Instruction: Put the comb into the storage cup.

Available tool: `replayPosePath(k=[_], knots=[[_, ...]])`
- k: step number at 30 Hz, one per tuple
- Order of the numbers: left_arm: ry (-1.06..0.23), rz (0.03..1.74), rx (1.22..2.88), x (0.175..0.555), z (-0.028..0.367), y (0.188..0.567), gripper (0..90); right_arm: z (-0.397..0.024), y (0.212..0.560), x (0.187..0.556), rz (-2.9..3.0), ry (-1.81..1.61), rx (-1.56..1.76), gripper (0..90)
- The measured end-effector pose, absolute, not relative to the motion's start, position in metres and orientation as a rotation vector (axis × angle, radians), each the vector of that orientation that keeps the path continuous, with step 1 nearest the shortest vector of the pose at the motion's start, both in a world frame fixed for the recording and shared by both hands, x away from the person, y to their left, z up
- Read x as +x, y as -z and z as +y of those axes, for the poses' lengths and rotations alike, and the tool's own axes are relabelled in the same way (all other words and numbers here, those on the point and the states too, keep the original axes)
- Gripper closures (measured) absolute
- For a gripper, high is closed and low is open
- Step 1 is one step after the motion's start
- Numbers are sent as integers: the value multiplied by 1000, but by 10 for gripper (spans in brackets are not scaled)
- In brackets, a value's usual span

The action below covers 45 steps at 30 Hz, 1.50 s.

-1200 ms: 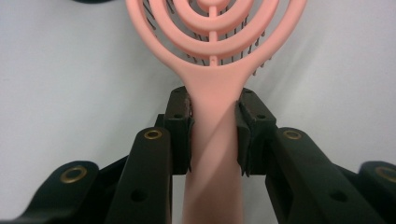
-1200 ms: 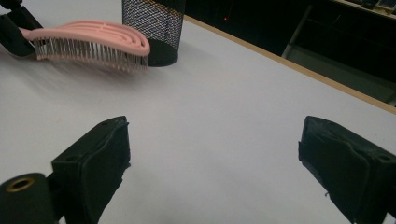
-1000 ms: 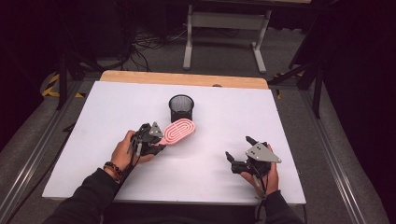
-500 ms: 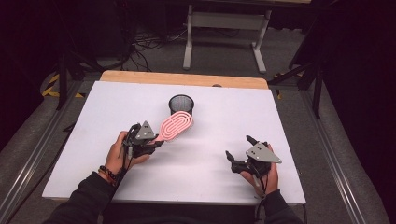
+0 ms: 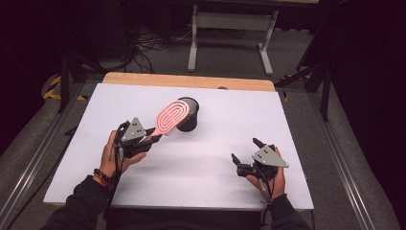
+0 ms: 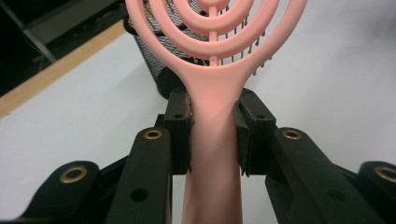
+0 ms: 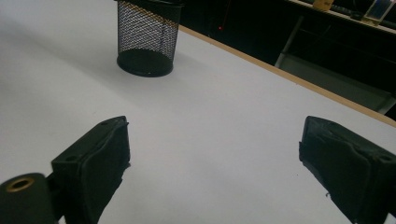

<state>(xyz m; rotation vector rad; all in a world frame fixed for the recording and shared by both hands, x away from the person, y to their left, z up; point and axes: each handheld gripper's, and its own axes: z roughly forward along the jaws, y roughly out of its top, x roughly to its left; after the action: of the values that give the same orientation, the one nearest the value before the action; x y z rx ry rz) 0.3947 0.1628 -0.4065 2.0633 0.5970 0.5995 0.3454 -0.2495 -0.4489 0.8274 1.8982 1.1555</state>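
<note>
A pink vented hairbrush is lifted off the white table, its handle clamped between the jaws of my left gripper. Its oval head tilts up and overlaps the black mesh cup, which stands upright at mid-table. In the left gripper view my left gripper is shut on the handle and bristles show behind the head. My right gripper rests low at the front right, open, with nothing between its fingers. The right gripper view shows the mesh cup far ahead to the left.
The white tabletop has a wooden strip along its far edge. Beyond it stand a metal frame and cables on the floor. Dark rails run along both sides of the table.
My left gripper has risen and drawn left, tilting the brush head upward so it now overlaps the cup. The right gripper has stayed in place.
</note>
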Motion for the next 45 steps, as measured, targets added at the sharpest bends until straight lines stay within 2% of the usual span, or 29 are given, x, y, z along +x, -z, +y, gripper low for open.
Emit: replayPosePath(k=[26, 45], knots=[[-604, 594, 1842, 387, 178, 404, 696, -247, 444, 342, 1901, -1145, 771, 94], [-565, 556, 1812, 383, 165, 416, 696, -239, 428, 345, 1863, -1165, 731, 71]])
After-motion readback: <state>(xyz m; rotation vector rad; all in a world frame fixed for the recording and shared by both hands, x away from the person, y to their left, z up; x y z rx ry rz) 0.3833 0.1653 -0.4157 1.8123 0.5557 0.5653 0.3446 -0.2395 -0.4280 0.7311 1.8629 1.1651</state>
